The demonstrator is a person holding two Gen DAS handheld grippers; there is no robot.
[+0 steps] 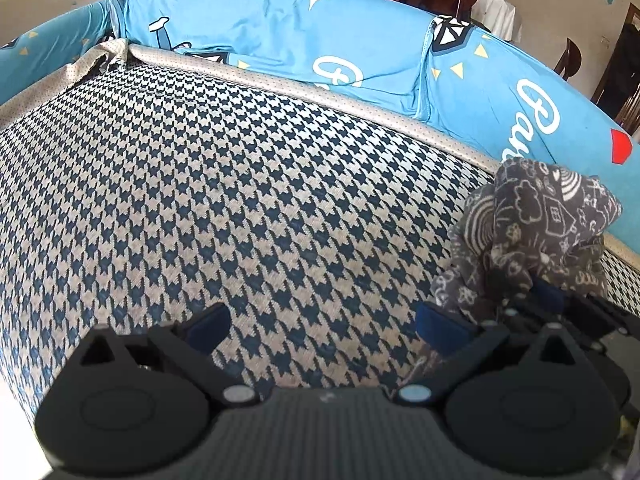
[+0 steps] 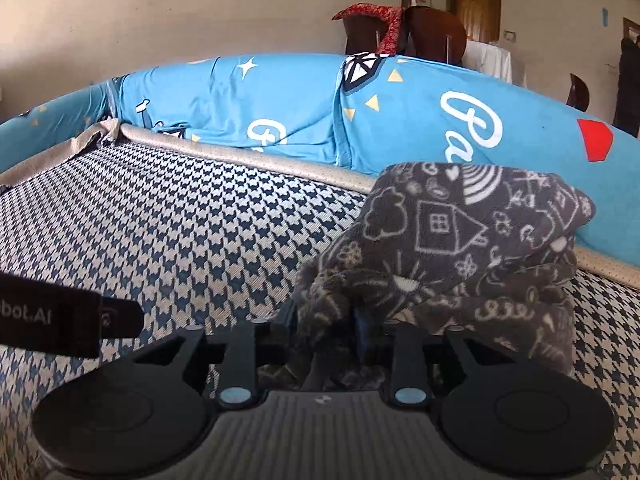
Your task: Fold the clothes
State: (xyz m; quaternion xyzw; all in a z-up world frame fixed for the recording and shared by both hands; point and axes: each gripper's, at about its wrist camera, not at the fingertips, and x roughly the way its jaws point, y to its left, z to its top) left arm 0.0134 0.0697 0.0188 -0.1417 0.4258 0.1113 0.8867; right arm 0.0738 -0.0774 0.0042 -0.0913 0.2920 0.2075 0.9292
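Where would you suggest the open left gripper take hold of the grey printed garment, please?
On the loose edge hanging at the garment's left side, coming in from the left across the houndstooth cushion. The right gripper already pinches its lower middle, so the cloth bunches above it; the left gripper is open and beside that free flank.

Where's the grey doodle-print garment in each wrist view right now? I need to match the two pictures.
Left wrist: the grey garment bunches at the right edge, beside the open left hand-held gripper.
Right wrist: it fills centre-right, with the right hand-held gripper shut on it.
Shared landmark: the red shape on the blue cover, just above the garment.
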